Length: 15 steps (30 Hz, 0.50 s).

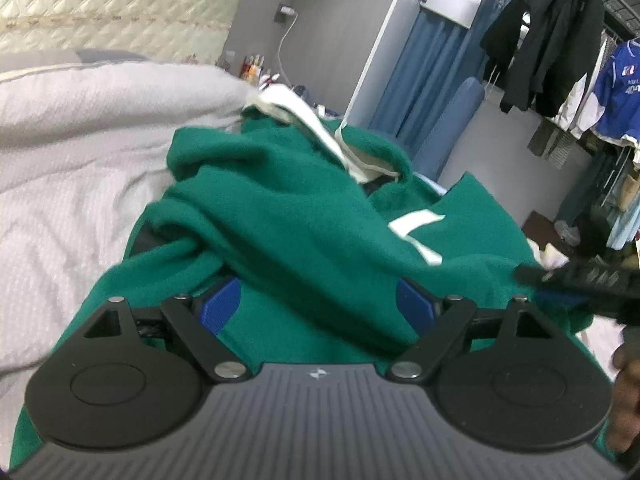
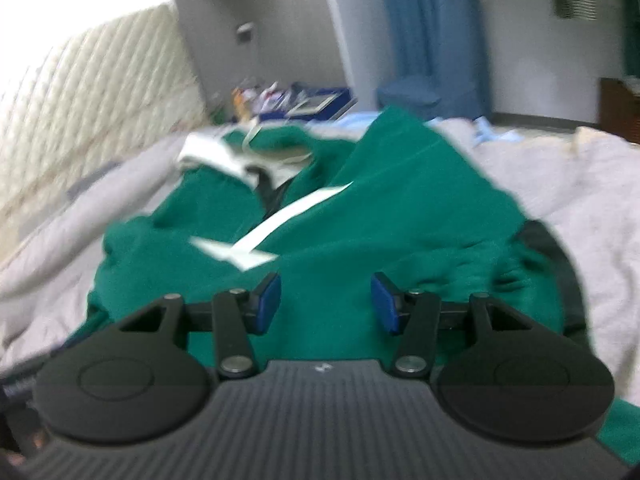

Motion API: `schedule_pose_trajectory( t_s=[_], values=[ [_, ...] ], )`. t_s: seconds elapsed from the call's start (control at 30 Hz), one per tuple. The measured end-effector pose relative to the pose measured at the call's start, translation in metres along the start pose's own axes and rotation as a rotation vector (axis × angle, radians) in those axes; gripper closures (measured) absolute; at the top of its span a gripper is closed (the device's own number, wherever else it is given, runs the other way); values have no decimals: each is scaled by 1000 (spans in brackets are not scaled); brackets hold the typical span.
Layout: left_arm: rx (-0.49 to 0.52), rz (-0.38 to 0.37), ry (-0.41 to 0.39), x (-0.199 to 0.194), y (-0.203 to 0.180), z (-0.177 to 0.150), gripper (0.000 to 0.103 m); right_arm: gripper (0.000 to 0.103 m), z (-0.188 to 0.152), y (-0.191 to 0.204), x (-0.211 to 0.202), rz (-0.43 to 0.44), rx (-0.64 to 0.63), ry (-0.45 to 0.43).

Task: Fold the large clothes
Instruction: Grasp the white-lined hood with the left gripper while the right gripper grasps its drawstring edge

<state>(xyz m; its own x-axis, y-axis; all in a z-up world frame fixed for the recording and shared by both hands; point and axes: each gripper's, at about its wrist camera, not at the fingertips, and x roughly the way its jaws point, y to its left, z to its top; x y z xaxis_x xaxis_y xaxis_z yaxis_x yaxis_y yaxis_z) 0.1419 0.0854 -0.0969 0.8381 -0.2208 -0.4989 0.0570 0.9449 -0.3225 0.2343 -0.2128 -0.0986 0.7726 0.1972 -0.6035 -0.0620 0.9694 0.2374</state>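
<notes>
A large green hooded garment (image 1: pixel 288 208) (image 2: pixel 400 208) with white markings (image 1: pixel 416 232) and a white-lined hood (image 1: pixel 304 120) lies crumpled on a bed. My left gripper (image 1: pixel 318 304) is low over its near part with the jaws wide apart. A thick fold of green cloth lies across the gap and partly covers the right pad. My right gripper (image 2: pixel 325 300) hovers just above the garment's near edge, jaws apart, with only flat cloth under them. In the left wrist view the right gripper appears as a blurred black shape (image 1: pixel 580 280) at the garment's right edge.
A grey-white quilt (image 1: pixel 60 160) (image 2: pixel 560 184) covers the bed under the garment. A quilted headboard (image 1: pixel 120 0) stands at the left. Behind are bedside clutter (image 1: pixel 254 68), a blue curtain (image 1: pixel 424 64) and a rack of hanging jackets (image 1: pixel 548 40). A hand (image 1: pixel 624 392) shows at the right edge.
</notes>
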Motion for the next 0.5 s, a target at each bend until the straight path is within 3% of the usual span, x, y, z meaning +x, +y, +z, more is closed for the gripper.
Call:
schedule_pose_trajectory(
  t_s=[0.13, 0.3, 0.37, 0.5],
  values=[
    [16, -22, -58, 10, -9, 15, 19, 51, -5, 13, 16, 44, -70, 54],
    [20, -12, -40, 39, -16, 25, 31, 59, -11, 19, 31, 61, -109, 92],
    [20, 5, -12, 55, -15, 24, 35, 60, -15, 21, 44, 41, -126, 142],
    [-19, 45, 141, 90, -4, 19, 44, 62, -23, 22, 67, 22, -151, 225]
  ],
)
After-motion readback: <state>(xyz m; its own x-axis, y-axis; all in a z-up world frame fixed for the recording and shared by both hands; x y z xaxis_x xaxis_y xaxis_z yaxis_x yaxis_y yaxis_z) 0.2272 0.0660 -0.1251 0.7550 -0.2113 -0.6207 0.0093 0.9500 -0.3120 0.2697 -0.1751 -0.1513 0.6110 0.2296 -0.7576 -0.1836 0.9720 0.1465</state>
